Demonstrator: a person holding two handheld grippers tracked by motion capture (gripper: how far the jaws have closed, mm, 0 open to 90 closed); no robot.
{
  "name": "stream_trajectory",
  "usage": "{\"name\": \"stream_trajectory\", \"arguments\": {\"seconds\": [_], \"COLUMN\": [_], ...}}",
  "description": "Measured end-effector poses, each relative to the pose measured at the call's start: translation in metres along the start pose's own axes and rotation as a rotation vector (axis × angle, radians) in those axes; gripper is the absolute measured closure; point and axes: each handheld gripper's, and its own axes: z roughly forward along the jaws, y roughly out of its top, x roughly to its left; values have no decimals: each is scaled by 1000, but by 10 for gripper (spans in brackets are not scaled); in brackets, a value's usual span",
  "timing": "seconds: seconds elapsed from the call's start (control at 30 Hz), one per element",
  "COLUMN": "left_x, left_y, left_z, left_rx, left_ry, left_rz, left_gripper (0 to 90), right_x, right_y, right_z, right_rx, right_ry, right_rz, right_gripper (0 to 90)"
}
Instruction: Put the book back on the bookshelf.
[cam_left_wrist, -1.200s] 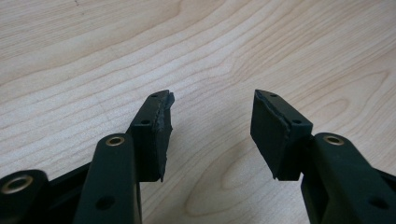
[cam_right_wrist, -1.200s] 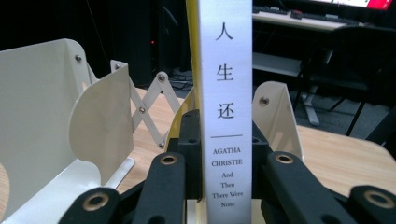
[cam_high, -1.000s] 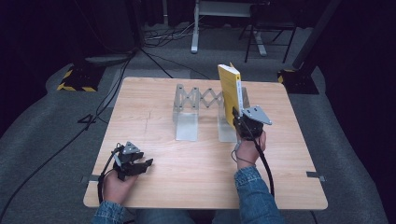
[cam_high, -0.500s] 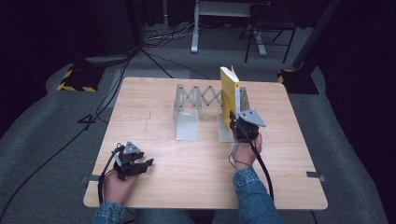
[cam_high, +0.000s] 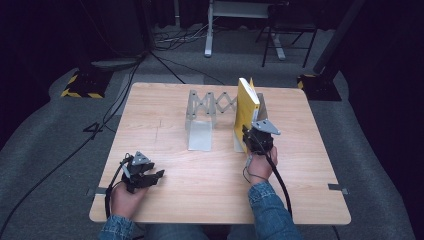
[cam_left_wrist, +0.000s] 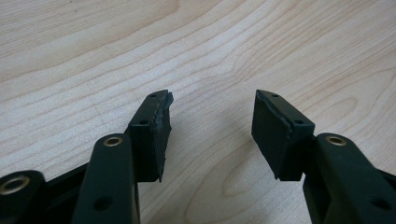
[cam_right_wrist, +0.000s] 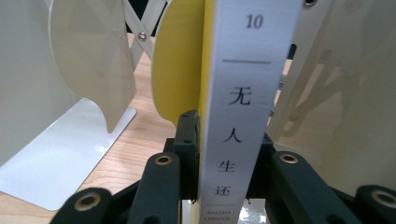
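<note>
Right gripper (cam_high: 248, 136) clamps the yellow book (cam_high: 246, 107) by its spine, jaws just starting to ease apart, book upright at the right plate of the expanding bookend rack (cam_high: 201, 122). Placement step, I'd say; next: release fully, back out straight. Spine (cam_right_wrist: 243, 121) reads "10", "无人生还". Left gripper (cam_high: 150, 176) idle, open, on the table (cam_high: 210, 195).

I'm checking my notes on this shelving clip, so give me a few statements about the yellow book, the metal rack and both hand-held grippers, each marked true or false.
1. The right hand-held gripper clamps the yellow book with the white spine. True.
2. The book lies flat on the light wooden table. False: it stands upright.
3. The left hand-held gripper holds a pen. False: its jaws stand open over bare wood.
4. The book stands at the right end plate of the grey metal expanding book rack. True.
</note>
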Motion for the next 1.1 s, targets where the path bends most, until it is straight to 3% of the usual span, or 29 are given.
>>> {"name": "stream_trajectory", "arguments": {"seconds": [0.2, 0.33, 0.5, 0.83, 1.1], "left_x": [0, 0, 0, 1, 1], "left_y": [0, 0, 0, -1, -1], "left_z": [0, 0, 0, 0, 1], "left_rx": [-2, -2, -1, -4, -13], "left_ry": [0, 0, -4, -10, -10], "left_rz": [-3, -4, -2, -9, 8], "left_gripper": [472, 471, 471, 468, 452], "right_x": [13, 17, 15, 11, 8], "right_y": [-4, -8, -10, -10, -2], "right_z": [4, 11, 17, 15, -4], "right_rx": [-2, 32, 36, 43, -25], "right_ry": [18, 19, 36, 47, 85], "right_rz": [-17, -22, 11, 13, 12], "right_gripper": [699, 689, 684, 632, 560]}}
